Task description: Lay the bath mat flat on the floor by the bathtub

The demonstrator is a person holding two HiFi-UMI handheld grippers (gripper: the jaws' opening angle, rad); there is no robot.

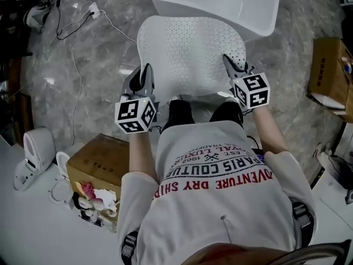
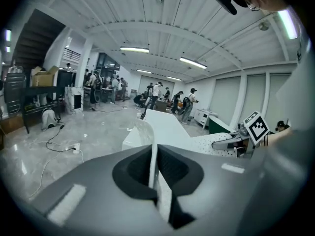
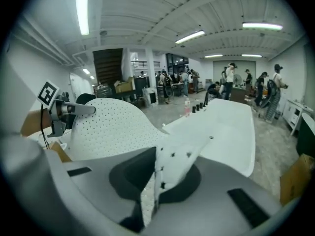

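Observation:
The white perforated bath mat (image 1: 190, 51) hangs in the air between both grippers, bulging upward in front of the white bathtub (image 1: 237, 1). My left gripper (image 1: 145, 73) is shut on the mat's left near corner, its edge (image 2: 153, 156) pinched between the jaws. On the right, my right gripper (image 1: 230, 64) is shut on the mat's right near corner (image 3: 170, 168). In the right gripper view the mat (image 3: 110, 127) arches toward the left gripper (image 3: 74, 109), with the tub (image 3: 231, 127) behind. The left gripper view shows the right gripper (image 2: 231, 141) holding the far corner.
A cardboard box (image 1: 99, 167) stands at my lower left and another box (image 1: 331, 73) at the right. A power strip and white cable (image 1: 94, 10) lie on the grey marbled floor (image 1: 88, 54) to the left. People stand far back in the hall.

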